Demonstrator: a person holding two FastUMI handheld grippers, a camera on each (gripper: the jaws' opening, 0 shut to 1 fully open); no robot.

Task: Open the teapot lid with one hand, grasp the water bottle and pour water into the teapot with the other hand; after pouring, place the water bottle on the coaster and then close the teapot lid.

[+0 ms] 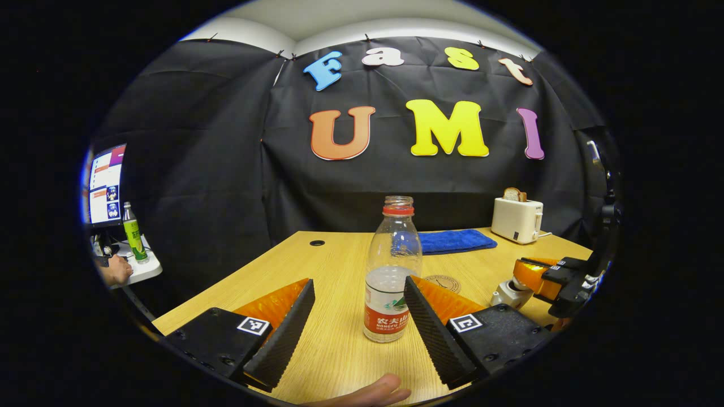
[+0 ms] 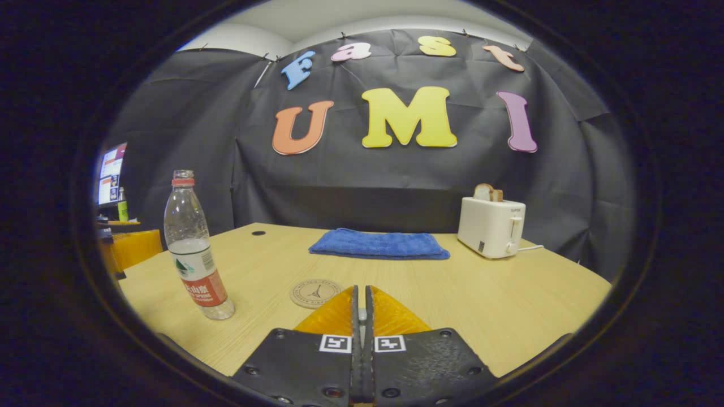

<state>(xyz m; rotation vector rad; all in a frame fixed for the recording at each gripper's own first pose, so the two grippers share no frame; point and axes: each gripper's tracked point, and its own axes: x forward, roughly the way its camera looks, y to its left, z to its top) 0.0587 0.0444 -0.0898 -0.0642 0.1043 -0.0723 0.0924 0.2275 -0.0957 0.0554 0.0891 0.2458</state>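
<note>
The left gripper (image 1: 358,316) has its fingers wide apart, and the water bottle (image 1: 391,271) stands upright between them on the wooden surface (image 1: 339,350). The coaster (image 2: 314,293) lies at about 2 o'clock from the bottle. The right gripper (image 2: 362,308) has its fingers nearly closed; whether they pinch anything cannot be told.

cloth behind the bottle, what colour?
Blue, plain: the folded cloth on the table shows best in the right gripper view.
</note>
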